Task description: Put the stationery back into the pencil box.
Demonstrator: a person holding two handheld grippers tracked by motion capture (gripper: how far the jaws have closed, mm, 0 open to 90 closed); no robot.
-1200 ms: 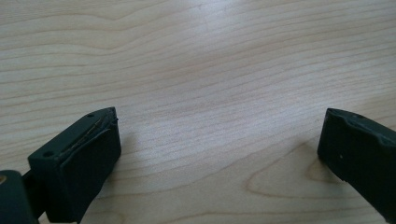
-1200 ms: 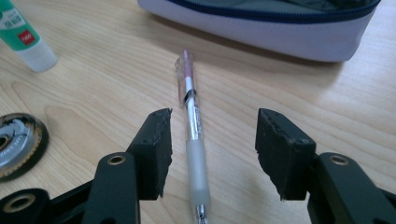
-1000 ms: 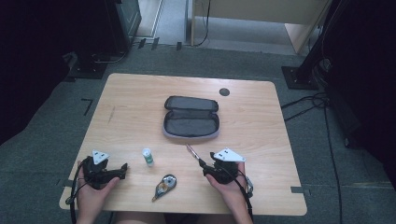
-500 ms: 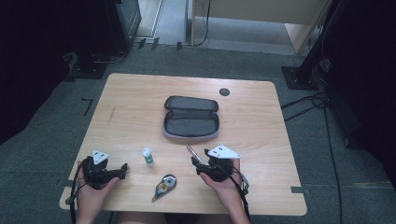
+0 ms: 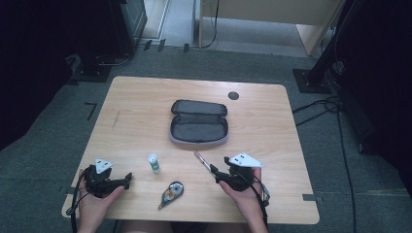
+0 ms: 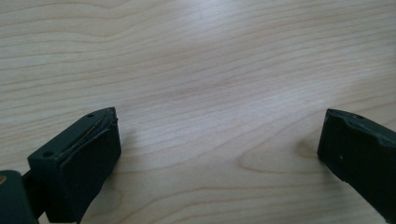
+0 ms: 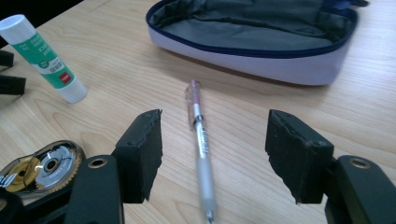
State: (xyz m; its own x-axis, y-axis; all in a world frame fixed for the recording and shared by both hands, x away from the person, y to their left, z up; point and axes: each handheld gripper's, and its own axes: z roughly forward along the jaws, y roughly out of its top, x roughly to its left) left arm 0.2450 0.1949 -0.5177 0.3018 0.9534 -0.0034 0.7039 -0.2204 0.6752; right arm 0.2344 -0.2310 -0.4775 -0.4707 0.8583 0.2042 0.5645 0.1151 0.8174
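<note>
This looks like a lab or studio set up for recording rather than a home. A small light-wood table with rounded corners [image 5: 272, 126] stands alone on grey carpet tile flooring [image 5: 160, 63], with a round black cable port [image 5: 233, 95] set in its top. Black equipment stands with heavy flat bases [image 5: 311, 80] rise at the edges of the scene, and black cables [image 5: 335, 104] trail loosely across the floor on the right. Short dark tape marks [image 5: 91, 109] on the carpet sit near the table's corners. Pale wooden furniture panels [image 5: 272, 14] stand at the far end, and the surroundings are dark.
</note>
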